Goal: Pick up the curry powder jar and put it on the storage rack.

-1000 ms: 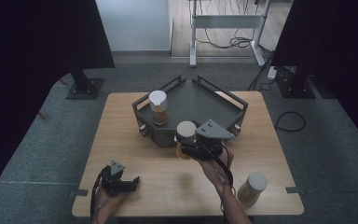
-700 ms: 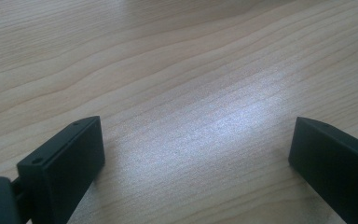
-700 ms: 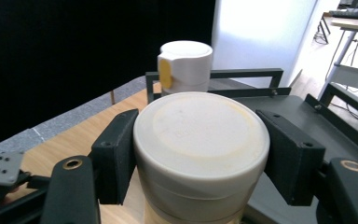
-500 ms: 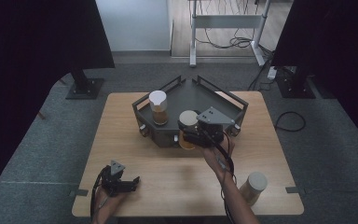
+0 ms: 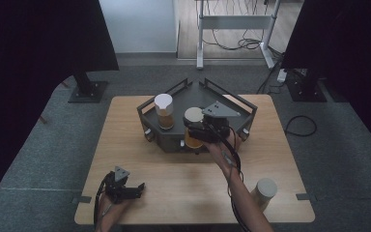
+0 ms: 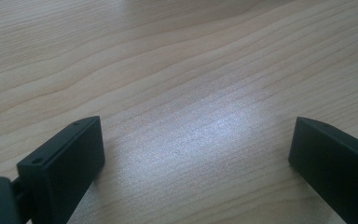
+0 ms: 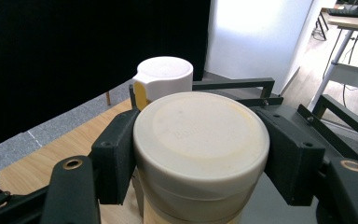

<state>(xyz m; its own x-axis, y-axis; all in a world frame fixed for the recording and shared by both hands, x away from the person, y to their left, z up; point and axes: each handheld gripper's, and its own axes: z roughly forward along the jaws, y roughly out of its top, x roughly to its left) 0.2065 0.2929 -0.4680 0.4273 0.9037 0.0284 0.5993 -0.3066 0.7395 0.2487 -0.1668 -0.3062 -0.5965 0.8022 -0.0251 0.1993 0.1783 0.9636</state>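
My right gripper is shut on a white-lidded jar of amber stuff, held at the front edge of the dark three-sided tray. Up close, both black jaws squeeze this jar's lid. Inside the tray a second white-lidded jar stands upright to the left; it rises just behind the held one. A third jar stands on the table near the front right corner. My left gripper rests low near the table's front left, open, with only bare wood between its jaws.
The wooden table stands on grey carpet. Black panels rise at the far left and right, with a stand base beyond the left corner. A metal desk frame and cables lie behind the table.
My right gripper has carried the jar away from the table's middle, forward and up over the tray's front edge. The left gripper has stayed where it was.
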